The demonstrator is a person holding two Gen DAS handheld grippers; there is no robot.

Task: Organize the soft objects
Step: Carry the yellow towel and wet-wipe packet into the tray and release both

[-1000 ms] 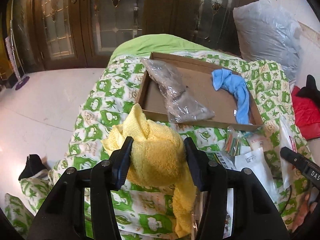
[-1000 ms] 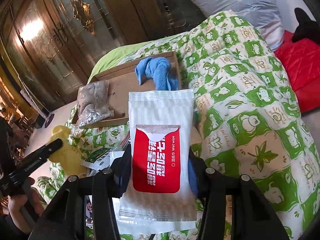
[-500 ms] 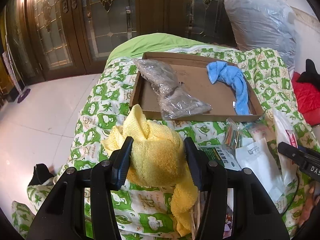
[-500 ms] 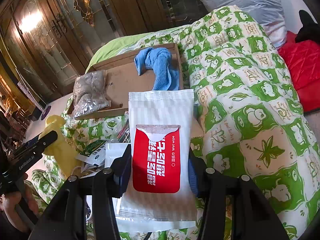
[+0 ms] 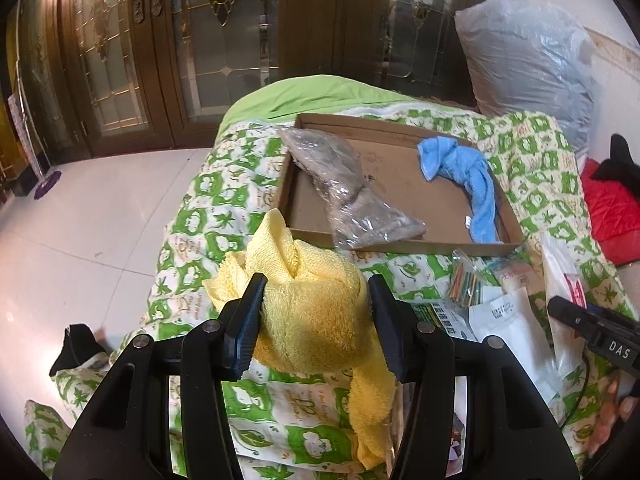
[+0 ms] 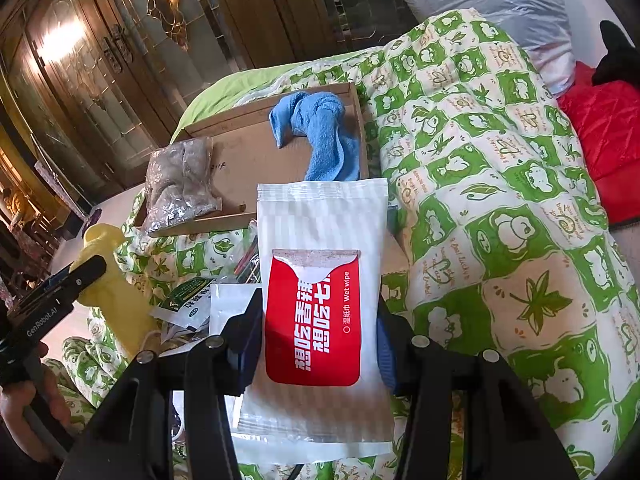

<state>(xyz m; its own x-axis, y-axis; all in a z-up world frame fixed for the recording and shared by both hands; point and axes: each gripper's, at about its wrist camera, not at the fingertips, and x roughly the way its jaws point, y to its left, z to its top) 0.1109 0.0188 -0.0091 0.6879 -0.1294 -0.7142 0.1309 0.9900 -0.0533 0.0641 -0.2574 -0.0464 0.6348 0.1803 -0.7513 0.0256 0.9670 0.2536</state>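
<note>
A bed covered by a green-and-white patterned quilt (image 5: 224, 200) carries everything here. At the left, the left tool (image 5: 316, 312) is closed on a yellow towel (image 5: 312, 300), a fluffy terry bundle bunched between the two black fingers, with one tail hanging down below them, above the quilt near the bed's left edge. Beyond it, a shallow cardboard tray (image 5: 400, 184) lies toward the far end of the bed. Inside, along its left side, rests a clear plastic bag (image 5: 352, 196) of grey fabric; along its right side lies a blue towel (image 5: 468, 176), twisted and limp. Just in front of the tray's near right corner sit loose paper packets (image 5: 500, 312) and a small bag of coloured sticks (image 5: 466, 280).

At the right, the right tool (image 6: 320, 332) grips a wet wipe pack (image 6: 320, 308), white with a red label, held upright above the quilt.

Only the left wrist view shows the white floor (image 5: 80, 220) beside the bed. Only the right wrist view shows the wipe pack's printed face, a red quilted item (image 6: 600, 128) at the bed's right edge, and the person's left hand (image 6: 24, 400).

Compared with a second ago, both grips are unchanged; the tray sits slightly lower in the right wrist view.
</note>
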